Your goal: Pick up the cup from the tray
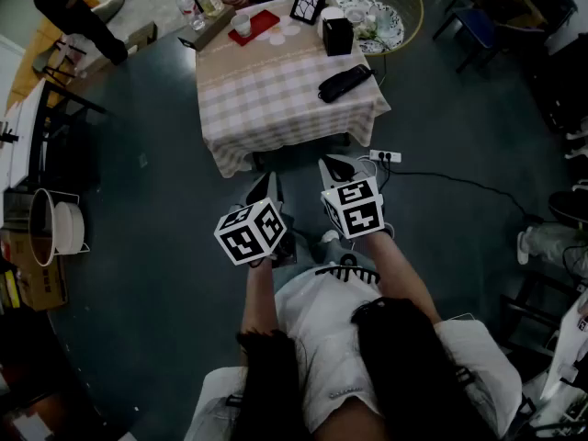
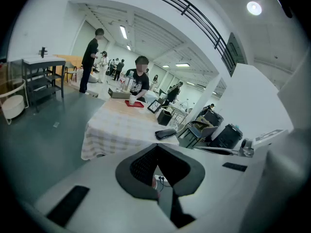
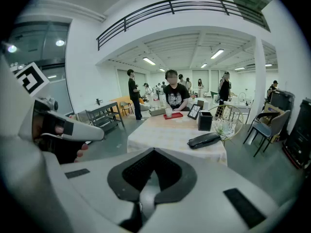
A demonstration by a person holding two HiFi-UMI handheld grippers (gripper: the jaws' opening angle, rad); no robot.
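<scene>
A white cup (image 1: 242, 24) stands on a red tray (image 1: 260, 25) at the far edge of a table with a checked cloth (image 1: 276, 90). Both gripper views show the cup (image 2: 132, 99) (image 3: 169, 112) far ahead, in front of a seated person. My left gripper (image 1: 262, 189) and right gripper (image 1: 338, 168) hang side by side over the dark floor, short of the table's near edge and well away from the cup. They point forward and downward. Each has its jaws together with nothing between them (image 2: 158, 171) (image 3: 148, 178).
On the table lie a black case (image 1: 345, 83), a black box (image 1: 338, 36) and a picture frame (image 1: 309, 0). A round glass table (image 1: 390, 26) stands behind it. A power strip (image 1: 385, 156) with a cable lies on the floor by the table. Someone stands at far left (image 1: 69, 16).
</scene>
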